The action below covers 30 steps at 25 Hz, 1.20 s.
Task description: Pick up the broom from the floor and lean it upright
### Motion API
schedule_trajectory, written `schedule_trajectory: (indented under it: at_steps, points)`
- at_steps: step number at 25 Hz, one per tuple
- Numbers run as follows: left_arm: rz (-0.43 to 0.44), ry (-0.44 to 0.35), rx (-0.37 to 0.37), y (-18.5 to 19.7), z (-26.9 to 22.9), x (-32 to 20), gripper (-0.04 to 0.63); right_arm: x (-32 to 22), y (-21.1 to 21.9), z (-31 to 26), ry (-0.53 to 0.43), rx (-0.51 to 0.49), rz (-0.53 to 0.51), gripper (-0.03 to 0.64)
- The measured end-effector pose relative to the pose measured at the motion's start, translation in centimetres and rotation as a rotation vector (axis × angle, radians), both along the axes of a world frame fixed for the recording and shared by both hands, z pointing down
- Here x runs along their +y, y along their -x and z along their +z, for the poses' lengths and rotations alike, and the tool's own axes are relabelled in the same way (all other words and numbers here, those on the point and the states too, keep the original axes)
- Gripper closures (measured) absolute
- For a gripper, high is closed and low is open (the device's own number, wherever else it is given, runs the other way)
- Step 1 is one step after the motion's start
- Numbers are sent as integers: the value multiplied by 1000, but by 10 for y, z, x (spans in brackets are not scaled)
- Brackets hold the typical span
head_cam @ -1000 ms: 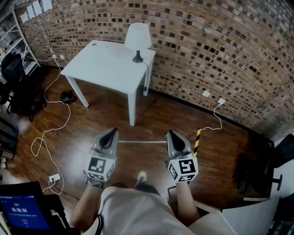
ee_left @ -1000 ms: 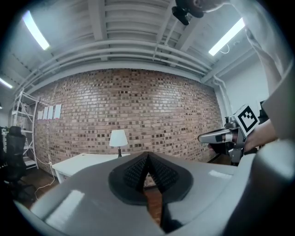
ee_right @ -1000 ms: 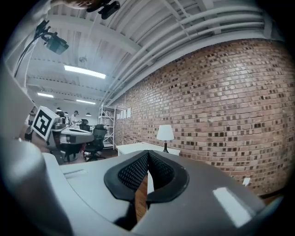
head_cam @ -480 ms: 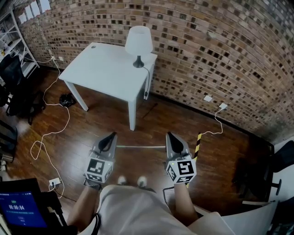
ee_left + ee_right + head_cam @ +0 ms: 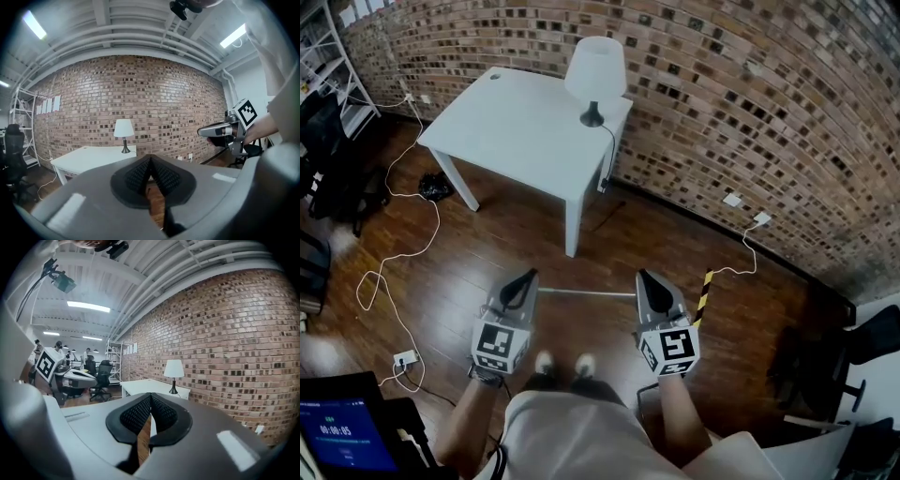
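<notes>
One table [image 5: 516, 131], one lamp [image 5: 595, 70], one broom [image 5: 586, 293], two hand-held grippers [image 5: 529, 278] [image 5: 644, 278].

On my head view the broom [image 5: 586, 293] shows only as a thin, pale metal pole. It runs level across the picture from the tip of the left gripper [image 5: 530, 275] to the tip of the right gripper [image 5: 642, 275], over the dark wood floor [image 5: 487, 244]. I can't tell whether it rests on the boards or is off them, and I can't make out its brush head.

All views (head steeply downward) share the lamp [image 5: 595, 73].
</notes>
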State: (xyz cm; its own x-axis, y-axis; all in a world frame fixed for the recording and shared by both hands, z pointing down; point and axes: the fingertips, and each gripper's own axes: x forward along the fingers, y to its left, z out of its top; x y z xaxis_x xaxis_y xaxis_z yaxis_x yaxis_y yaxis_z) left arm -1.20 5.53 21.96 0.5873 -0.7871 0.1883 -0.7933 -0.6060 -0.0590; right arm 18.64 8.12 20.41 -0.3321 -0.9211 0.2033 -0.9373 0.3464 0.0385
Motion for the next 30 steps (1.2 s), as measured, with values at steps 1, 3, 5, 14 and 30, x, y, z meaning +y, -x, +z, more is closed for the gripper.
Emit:
schedule_trajectory:
  at_steps: [1,3,5,14,30]
  points:
    - [-9,14,-3,2,9,-3,595,-5,0,8,8,2,-9,603]
    - [-29,44,-12,5,31,-12,595,-18,1,26,26,9,-33,603]
    - [-44,68,-10,8,49,-25,595,-35,1,45,38,12,-46,603]
    - [-74,154,1,19,122,-87,595,-107,18,126,121,16,-60,592]
    - [-196,357,44,103,348,-156,595,-202,110,401,386,85,-209,584]
